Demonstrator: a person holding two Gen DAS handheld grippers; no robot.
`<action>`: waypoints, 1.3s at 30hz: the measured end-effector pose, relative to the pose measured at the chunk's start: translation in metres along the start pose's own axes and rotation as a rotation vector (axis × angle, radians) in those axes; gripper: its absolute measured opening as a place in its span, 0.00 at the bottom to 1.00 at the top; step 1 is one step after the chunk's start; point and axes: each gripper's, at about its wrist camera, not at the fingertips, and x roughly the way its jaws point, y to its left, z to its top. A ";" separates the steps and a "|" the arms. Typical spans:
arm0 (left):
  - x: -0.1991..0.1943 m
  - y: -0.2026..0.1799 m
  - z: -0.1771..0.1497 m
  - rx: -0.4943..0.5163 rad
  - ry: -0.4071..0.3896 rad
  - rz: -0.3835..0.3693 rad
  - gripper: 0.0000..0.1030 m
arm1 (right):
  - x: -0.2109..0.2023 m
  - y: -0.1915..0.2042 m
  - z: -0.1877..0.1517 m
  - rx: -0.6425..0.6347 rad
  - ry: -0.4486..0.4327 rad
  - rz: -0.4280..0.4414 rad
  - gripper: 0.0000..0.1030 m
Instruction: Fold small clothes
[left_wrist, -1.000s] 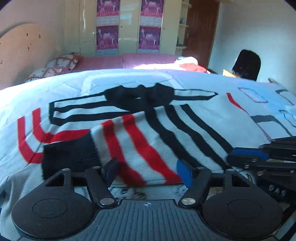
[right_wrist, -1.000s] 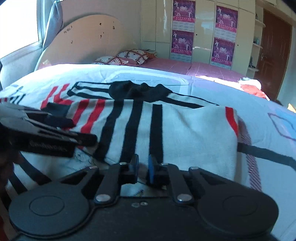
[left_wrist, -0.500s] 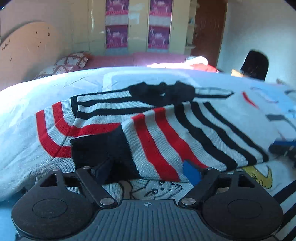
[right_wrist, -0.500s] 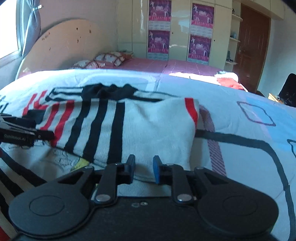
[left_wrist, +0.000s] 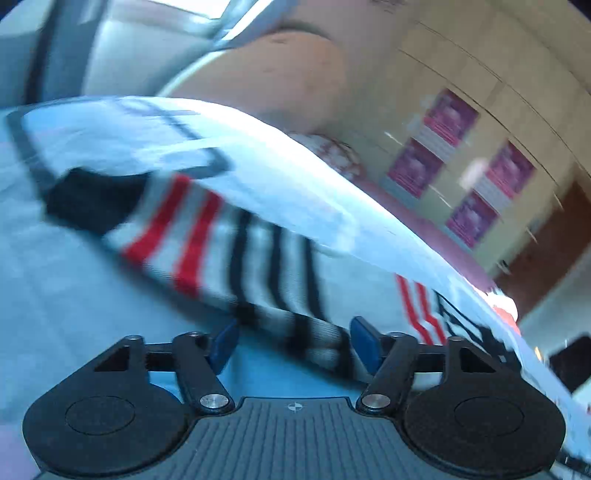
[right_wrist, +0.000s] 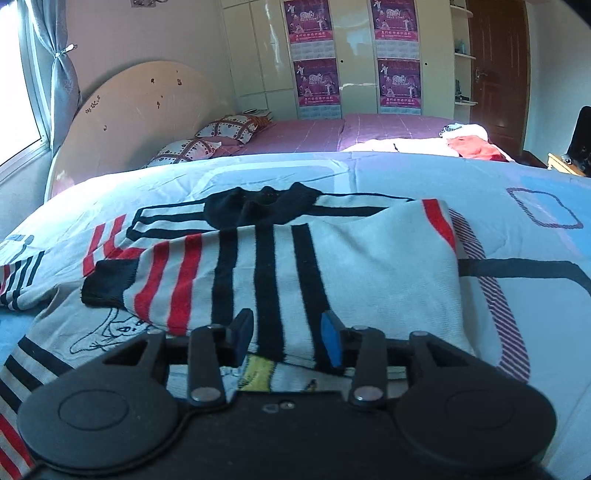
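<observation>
1 striped sweater (right_wrist: 295, 266) on bed (right_wrist: 517, 177); 2 tools (left_wrist: 293, 341) (right_wrist: 286, 334) spread.

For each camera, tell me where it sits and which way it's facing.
Left wrist: on the left gripper, tilted and blurred, facing the striped white knit sweater; its open jaws show.
Right wrist: on the right gripper, level, facing across the sweater toward the beige headboard; open jaws show.
Shared: the sweater, the pale blue bedspread, the purple posters.

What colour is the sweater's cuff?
Black, on the cuff of the striped sweater; right wrist view shows it best.
</observation>
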 end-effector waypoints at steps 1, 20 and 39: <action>-0.002 0.029 0.007 -0.102 -0.009 0.028 0.48 | 0.002 0.007 0.000 -0.006 0.002 0.004 0.39; 0.054 0.114 0.068 -0.449 -0.088 -0.126 0.05 | -0.012 0.068 0.015 -0.035 -0.047 -0.007 0.39; 0.114 -0.278 -0.072 0.315 0.285 -0.511 0.05 | -0.065 -0.024 -0.017 0.128 -0.074 -0.172 0.39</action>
